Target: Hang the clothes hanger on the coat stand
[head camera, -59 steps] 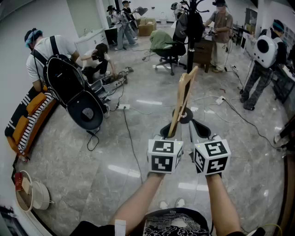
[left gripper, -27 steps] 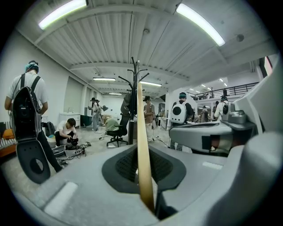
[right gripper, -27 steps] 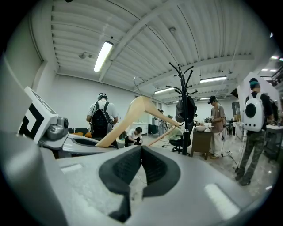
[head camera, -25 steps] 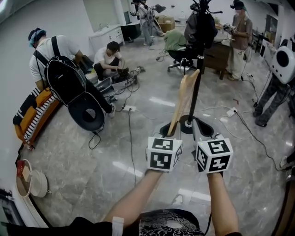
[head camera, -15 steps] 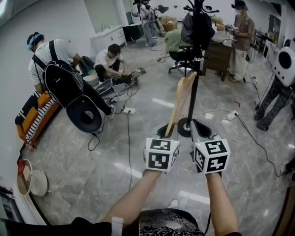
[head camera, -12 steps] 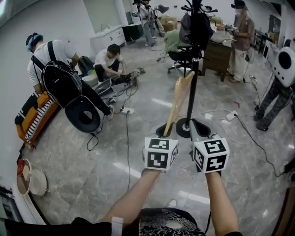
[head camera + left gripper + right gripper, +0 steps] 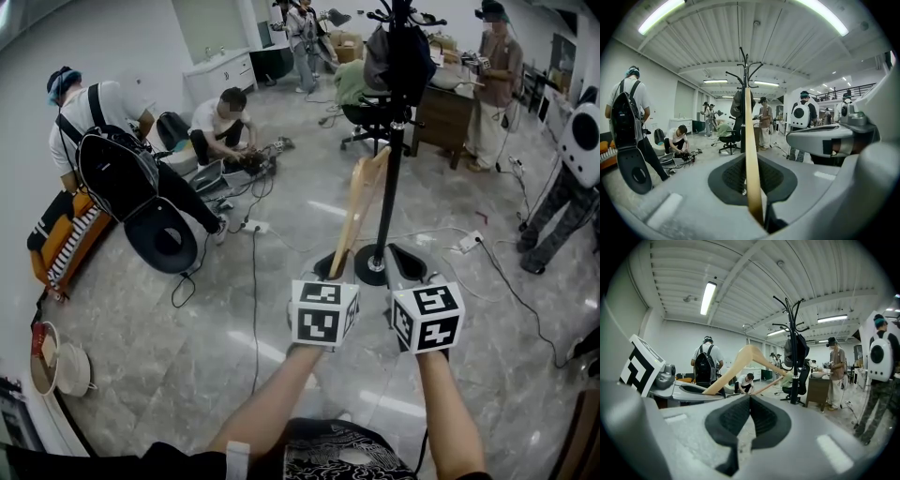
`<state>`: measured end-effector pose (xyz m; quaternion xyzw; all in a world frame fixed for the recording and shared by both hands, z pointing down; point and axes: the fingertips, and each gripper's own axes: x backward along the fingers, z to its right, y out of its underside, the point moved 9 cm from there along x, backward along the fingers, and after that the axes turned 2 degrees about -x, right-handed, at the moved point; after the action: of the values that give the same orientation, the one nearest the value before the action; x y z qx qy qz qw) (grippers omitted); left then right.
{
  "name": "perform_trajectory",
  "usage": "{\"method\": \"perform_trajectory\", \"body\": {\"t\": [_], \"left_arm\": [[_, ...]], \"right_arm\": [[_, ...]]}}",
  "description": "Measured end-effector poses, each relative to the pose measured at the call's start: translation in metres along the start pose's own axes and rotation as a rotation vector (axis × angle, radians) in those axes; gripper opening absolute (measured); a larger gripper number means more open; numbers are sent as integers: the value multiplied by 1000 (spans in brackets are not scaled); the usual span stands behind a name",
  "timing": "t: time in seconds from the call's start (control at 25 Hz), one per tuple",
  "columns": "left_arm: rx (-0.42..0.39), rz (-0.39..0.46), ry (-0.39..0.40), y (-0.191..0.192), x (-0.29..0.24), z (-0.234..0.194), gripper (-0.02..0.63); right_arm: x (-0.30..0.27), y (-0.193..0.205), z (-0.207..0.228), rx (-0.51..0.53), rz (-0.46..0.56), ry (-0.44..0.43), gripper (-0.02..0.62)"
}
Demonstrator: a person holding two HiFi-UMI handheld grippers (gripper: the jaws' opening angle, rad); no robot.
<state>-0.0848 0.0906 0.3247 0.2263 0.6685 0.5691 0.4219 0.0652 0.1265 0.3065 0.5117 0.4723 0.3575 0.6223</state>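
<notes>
Item: hanger (image 7: 354,211), upright, clamped in L gripper (image 7: 330,270). R gripper (image 7: 406,264): jaws together, empty. Stand (image 7: 388,159) sits nearer than a sec ago. We're closing in; hanger not yet hung.

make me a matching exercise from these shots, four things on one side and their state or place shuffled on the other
1 wooden hanger
2 coat stand
3 left gripper
4 right gripper

a jaws together, nothing between
b stands on the floor, dark garment hung on it
c clamped on pale wood
d sticks up from a gripper's jaws

Pairs: 1-d, 2-b, 3-c, 4-a
</notes>
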Motion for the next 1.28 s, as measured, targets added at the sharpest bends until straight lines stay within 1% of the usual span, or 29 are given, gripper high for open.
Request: {"method": "perform_trajectory", "body": {"t": [0.24, 0.4, 0.88, 1.08, 1.28], "left_arm": [[3, -6, -1, 2, -29, -23, 31], [8, -11, 13, -2, -56, -43, 31], [19, -26, 80, -17, -127, -110, 31], [21, -37, 117, -21, -144, -132, 31], [18, -41, 138, -26, -162, -153, 31]], "right_arm": [[-36, 0, 5, 2, -7, -5, 0], [-67, -4, 13, -2, -14, 9, 0], [-155, -22, 22, -21, -46, 72, 0], [-181, -30, 19, -28, -65, 102, 0], [-207, -38, 19, -40, -64, 119, 0]]}}
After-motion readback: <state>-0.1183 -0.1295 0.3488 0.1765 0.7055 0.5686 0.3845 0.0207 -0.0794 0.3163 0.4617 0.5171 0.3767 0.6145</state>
